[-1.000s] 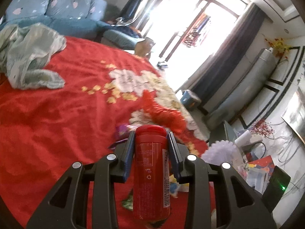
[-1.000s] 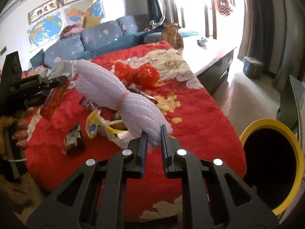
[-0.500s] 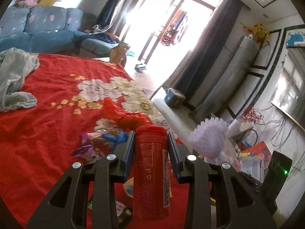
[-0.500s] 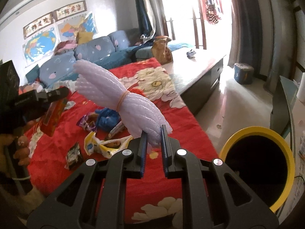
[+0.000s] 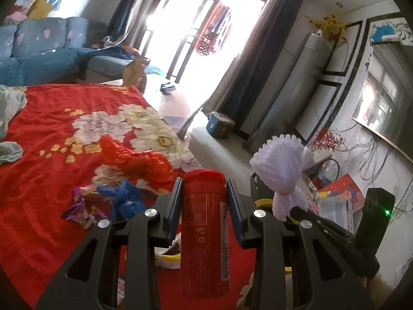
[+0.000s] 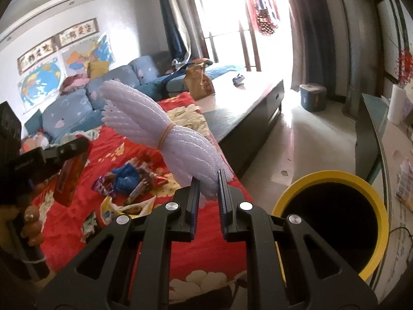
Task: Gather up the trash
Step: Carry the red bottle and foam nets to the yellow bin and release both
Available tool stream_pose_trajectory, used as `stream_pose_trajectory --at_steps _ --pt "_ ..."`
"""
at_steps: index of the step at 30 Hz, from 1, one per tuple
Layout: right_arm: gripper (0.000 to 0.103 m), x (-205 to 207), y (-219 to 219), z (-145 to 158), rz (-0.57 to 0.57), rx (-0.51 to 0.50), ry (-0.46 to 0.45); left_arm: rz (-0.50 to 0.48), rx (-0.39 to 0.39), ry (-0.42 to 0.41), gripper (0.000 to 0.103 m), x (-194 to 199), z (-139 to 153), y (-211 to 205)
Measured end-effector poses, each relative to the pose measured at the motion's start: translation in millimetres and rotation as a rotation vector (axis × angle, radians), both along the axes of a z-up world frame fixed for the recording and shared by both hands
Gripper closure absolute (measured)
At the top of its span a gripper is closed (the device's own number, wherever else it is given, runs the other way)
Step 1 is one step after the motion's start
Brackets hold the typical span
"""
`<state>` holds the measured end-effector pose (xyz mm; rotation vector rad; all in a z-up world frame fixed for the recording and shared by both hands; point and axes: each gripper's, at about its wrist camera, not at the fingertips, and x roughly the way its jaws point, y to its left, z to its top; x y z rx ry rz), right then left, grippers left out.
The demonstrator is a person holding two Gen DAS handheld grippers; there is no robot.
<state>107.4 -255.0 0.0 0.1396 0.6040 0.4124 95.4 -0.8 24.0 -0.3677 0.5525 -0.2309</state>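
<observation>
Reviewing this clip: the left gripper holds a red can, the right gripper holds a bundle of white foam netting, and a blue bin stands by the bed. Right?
Not quite: the bin is yellow-rimmed, not blue, as the right wrist view shows. The rest holds: the left gripper grips the red can, and the right gripper holds the white foam netting.

A blue sofa (image 6: 77,108) with pale pink prints runs along the far wall at about ten o'clock. Above it hang a world map (image 6: 41,80) and two framed calligraphy strips (image 6: 56,44). A brown paper bag (image 6: 200,80) stands at twelve o'clock near the bright glass doors (image 6: 222,18), which dark curtains (image 6: 307,33) flank. A small blue container (image 6: 312,97), possibly a stool, sits on the floor at one o'clock. A crumpled pale green cloth (image 5: 9,124) lies at nine o'clock.
</observation>
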Motion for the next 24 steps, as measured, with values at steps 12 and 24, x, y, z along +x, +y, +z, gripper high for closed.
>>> stream_pose_trajectory --at_steps 12,24 --pt "0.094 2.6 -25.5 -1.1 -0.098 0.025 0.013 -0.079 0.039 -0.008 0.071 13.4 0.7 -33.5" --pt "0.094 9.1 -55.2 -8.2 -0.187 0.04 0.047 -0.148 0.062 -0.014 0.071 21.0 -3.8 -66.6"
